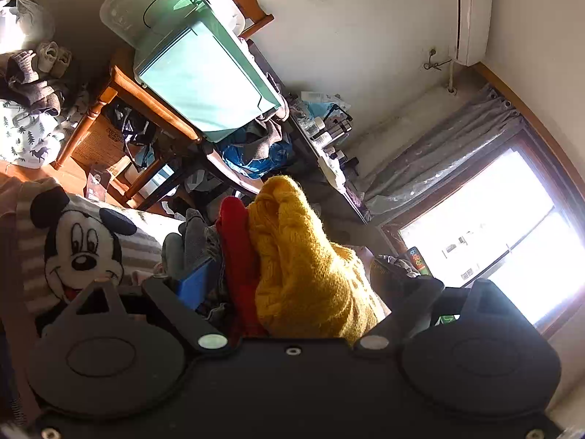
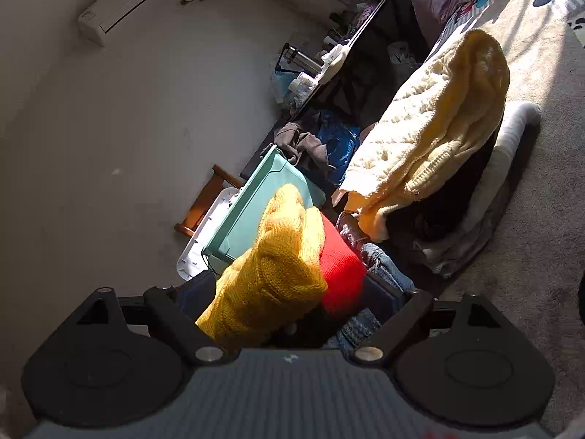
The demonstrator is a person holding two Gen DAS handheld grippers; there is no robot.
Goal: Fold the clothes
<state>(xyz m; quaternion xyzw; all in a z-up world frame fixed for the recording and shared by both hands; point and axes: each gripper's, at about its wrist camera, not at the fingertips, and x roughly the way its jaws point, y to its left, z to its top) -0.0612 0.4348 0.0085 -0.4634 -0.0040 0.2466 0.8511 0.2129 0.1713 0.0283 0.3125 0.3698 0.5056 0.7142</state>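
Both tongs clamp chunky cable-knit yellow sweater (image 1: pixel 303 256).

A lived-in bedroom: cartoon-mouse bedding (image 1: pixel 84 245), a wall air conditioner (image 1: pixel 470 18), a curtained window (image 1: pixel 504 226), clothes piled everywhere.

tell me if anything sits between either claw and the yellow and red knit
Nothing visible does. The yellow and red knit already bunches up right in front of the left claw, between its arms, and the same in the right claw. The fingertips are hidden by fabric, so I cannot tell whether either is clamped.
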